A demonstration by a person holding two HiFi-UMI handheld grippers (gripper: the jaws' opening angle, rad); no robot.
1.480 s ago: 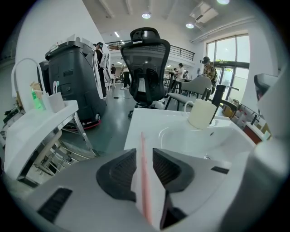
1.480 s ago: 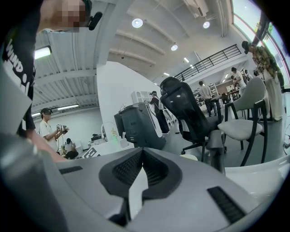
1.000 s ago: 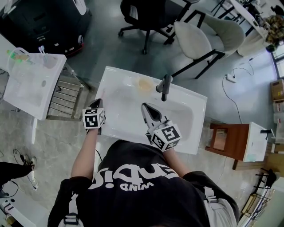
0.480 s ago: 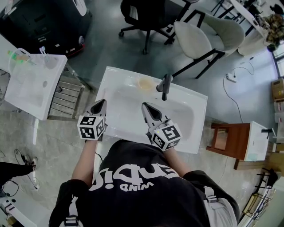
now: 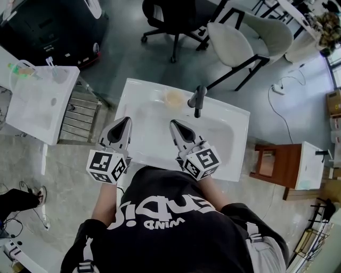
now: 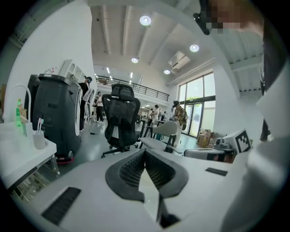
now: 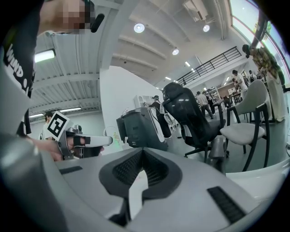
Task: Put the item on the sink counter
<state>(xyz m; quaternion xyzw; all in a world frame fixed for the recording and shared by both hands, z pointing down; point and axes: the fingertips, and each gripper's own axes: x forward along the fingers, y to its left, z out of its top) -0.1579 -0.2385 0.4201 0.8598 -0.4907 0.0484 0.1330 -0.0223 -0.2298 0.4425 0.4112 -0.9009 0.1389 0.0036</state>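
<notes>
Rising off the left edge of the sink counter (image 5: 139, 91), the left gripper (image 5: 126, 120) is now hanging higher and nearer the head camera than a second ago. Its marker cube (image 5: 108, 166) is sliding toward 7 o'clock in the head view, while the right gripper (image 5: 173, 125) is keeping its place over the basin. Both are pointing toward 12 o'clock, side by side and apart. Each claw is pressing together at the tips, pinching nothing. The item (image 5: 173, 98), a pale tan round thing, is lying on the counter's back rim, just at 9 o'clock of the dark faucet (image 5: 197, 101). It is sitting at 12 o'clock of the right gripper and 2 o'clock of the left, touching neither. A black office chair (image 5: 176, 16) and a beige chair (image 5: 240, 45) are standing beyond the counter at 12 o'clock.
</notes>
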